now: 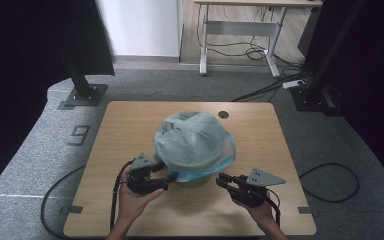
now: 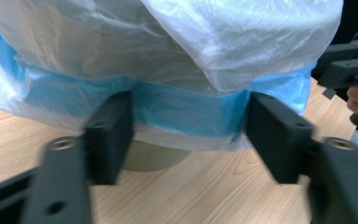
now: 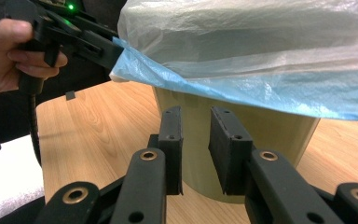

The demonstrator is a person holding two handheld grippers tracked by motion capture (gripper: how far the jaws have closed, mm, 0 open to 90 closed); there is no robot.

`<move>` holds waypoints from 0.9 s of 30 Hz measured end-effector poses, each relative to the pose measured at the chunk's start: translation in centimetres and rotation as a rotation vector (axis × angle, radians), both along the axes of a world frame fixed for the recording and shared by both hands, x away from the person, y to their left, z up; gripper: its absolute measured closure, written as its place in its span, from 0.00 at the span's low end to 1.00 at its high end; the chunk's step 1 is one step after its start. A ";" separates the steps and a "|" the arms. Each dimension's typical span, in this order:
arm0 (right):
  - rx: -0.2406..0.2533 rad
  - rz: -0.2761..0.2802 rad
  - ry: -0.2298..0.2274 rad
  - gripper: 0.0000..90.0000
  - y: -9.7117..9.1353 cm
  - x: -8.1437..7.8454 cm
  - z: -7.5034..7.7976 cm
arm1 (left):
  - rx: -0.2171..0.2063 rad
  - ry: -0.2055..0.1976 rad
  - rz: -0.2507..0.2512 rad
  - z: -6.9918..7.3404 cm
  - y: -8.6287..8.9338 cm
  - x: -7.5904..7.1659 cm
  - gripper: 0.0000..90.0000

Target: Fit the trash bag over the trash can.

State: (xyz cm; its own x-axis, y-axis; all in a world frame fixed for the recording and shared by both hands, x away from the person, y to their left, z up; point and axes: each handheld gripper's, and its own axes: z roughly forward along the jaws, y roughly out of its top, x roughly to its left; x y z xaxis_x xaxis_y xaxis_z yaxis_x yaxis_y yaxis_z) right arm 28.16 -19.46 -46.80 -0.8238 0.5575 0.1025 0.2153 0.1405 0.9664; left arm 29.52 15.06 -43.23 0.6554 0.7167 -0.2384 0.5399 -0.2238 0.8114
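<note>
A round olive bin (image 1: pixel 196 181) stands mid-table under a pale translucent bag (image 1: pixel 195 140) whose blue hem (image 2: pixel 182 109) hangs down around the rim. My left gripper (image 1: pixel 167 170) is at the bag's near-left edge. Its jaws (image 2: pixel 186 98) stand wide apart with the hem band stretched between them, and the pads are not pressing on it. To the bin's right, my right gripper (image 1: pixel 220 180) points at the bin wall (image 3: pixel 270 135) below the hem. Its jaws (image 3: pixel 196 112) have a narrow gap with nothing in it. The left gripper (image 3: pixel 107 46) touches the hem's corner in the right gripper view.
The wooden table (image 1: pixel 130 130) has a round cable hole (image 1: pixel 223 114) at the back. Cables trail from both grippers over the near edge. On the carpet behind stand two black stand bases (image 1: pixel 82 95) and a white desk frame (image 1: pixel 240 35) with loose cables.
</note>
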 end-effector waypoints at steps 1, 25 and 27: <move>0.000 -0.002 -0.001 0.81 -0.1 0.0 0.0 | -0.001 -0.001 -0.002 0.0 0.0 0.0 0.48; 0.025 -0.035 0.027 0.81 -1.4 0.4 -0.6 | -0.039 -0.036 -0.076 -0.6 1.3 -0.4 1.00; 0.024 -0.034 0.031 0.81 -1.4 0.4 -0.7 | -0.034 -0.031 -0.071 -0.9 1.5 -0.4 1.00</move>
